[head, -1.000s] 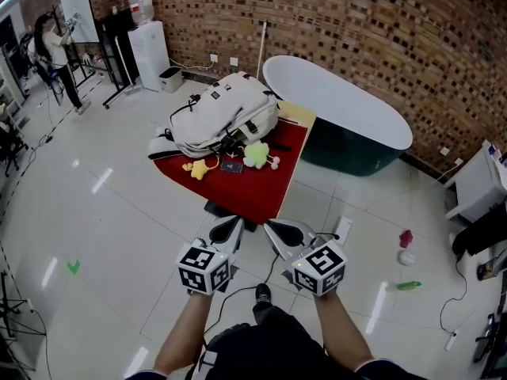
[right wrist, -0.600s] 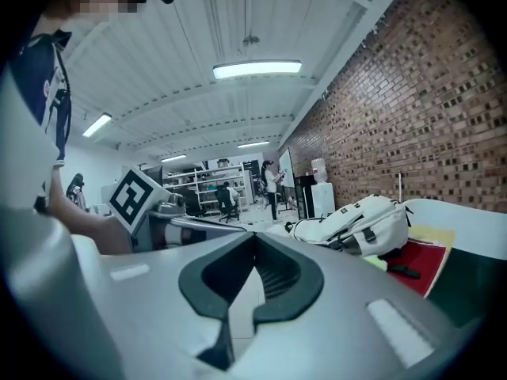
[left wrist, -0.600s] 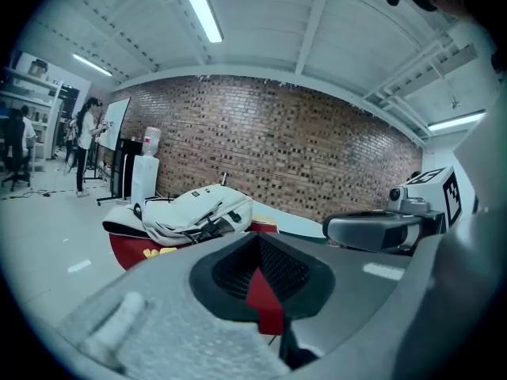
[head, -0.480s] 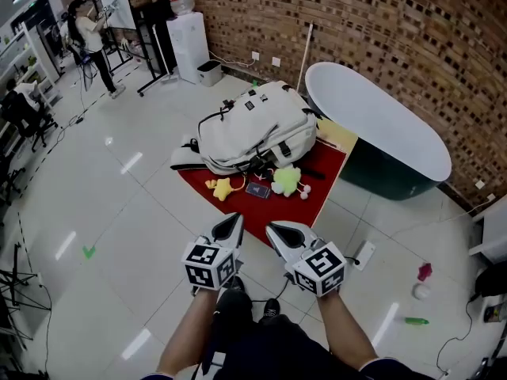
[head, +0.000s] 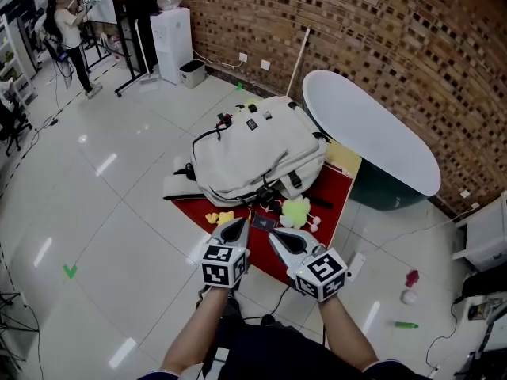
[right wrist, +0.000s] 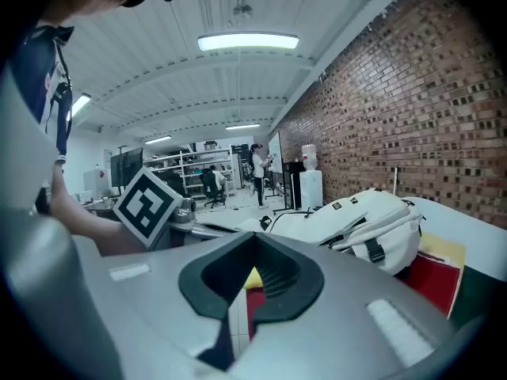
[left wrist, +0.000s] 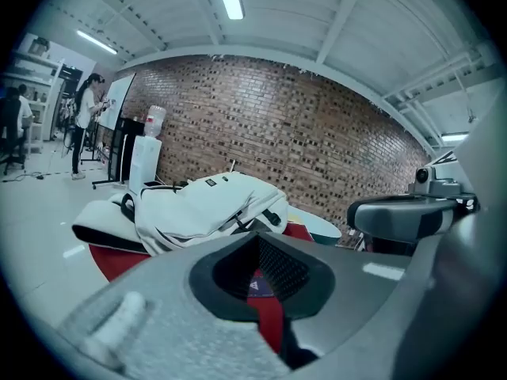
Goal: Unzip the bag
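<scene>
A white backpack (head: 257, 153) lies on a red cloth (head: 329, 204) on the floor, with its dark straps and buckles toward me. It also shows in the left gripper view (left wrist: 206, 208) and the right gripper view (right wrist: 356, 216). My left gripper (head: 235, 228) hangs over the cloth's near edge, shut and empty. My right gripper (head: 283, 237) is beside it, also shut on nothing. Both stay short of the bag and touch nothing. Between them and the bag lie a yellow star toy (head: 220, 218), a dark card (head: 264, 222) and a green plush (head: 297, 210).
A white and dark green bathtub (head: 372, 129) stands right behind the cloth by the brick wall. A power strip (head: 354, 265) and a green bottle (head: 406, 324) lie on the tiles at right. A water dispenser (head: 170, 42) and a person (head: 67, 26) are far left.
Both grippers have moved forward side by side, from the bare tiles up to the cloth's near edge. The bag now looks larger and nearer. Both pairs of jaws stayed shut.
</scene>
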`<state>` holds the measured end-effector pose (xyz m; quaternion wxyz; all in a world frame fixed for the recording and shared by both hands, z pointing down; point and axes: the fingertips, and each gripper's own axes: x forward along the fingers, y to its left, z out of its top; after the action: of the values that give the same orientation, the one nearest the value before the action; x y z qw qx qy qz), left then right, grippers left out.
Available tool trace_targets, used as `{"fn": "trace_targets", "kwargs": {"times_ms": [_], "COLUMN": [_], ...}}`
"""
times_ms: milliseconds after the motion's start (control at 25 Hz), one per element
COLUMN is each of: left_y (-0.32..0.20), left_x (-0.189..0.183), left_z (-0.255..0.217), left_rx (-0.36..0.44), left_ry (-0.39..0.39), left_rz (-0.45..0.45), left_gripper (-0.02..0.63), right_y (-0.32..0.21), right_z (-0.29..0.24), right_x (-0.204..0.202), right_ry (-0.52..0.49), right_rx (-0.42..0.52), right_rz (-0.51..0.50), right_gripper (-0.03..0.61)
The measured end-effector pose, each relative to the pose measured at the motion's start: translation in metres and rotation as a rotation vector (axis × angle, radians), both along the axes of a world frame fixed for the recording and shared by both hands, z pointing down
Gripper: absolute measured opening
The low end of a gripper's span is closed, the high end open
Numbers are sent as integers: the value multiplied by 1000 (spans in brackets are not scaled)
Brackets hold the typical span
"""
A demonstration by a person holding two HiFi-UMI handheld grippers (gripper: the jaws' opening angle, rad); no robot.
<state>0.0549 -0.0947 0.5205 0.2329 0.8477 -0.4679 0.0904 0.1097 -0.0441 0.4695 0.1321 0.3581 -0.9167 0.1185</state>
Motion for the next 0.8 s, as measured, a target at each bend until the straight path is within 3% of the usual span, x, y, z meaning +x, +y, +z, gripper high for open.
{"fn": "trace_targets", "kwargs": {"times_ms": [360, 680, 800], "left_y": [-49, -65, -64], "left_x": [-6, -2, 2], "left_z": [46, 83, 98], "left_rx": [-108, -226, -286], "left_ry": [-3, -20, -36], "left_rz": [51, -7, -44], "left_gripper": [2, 2, 63], "right_y": [-60, -97, -113], "right_z": [23, 42, 54], "right_x": [-13, -5, -1], "right_ry": [85, 119, 142], "right_rx": [-49, -91, -93], "right_rz": [125, 91, 54], "right_gripper": [6, 6, 6]}}
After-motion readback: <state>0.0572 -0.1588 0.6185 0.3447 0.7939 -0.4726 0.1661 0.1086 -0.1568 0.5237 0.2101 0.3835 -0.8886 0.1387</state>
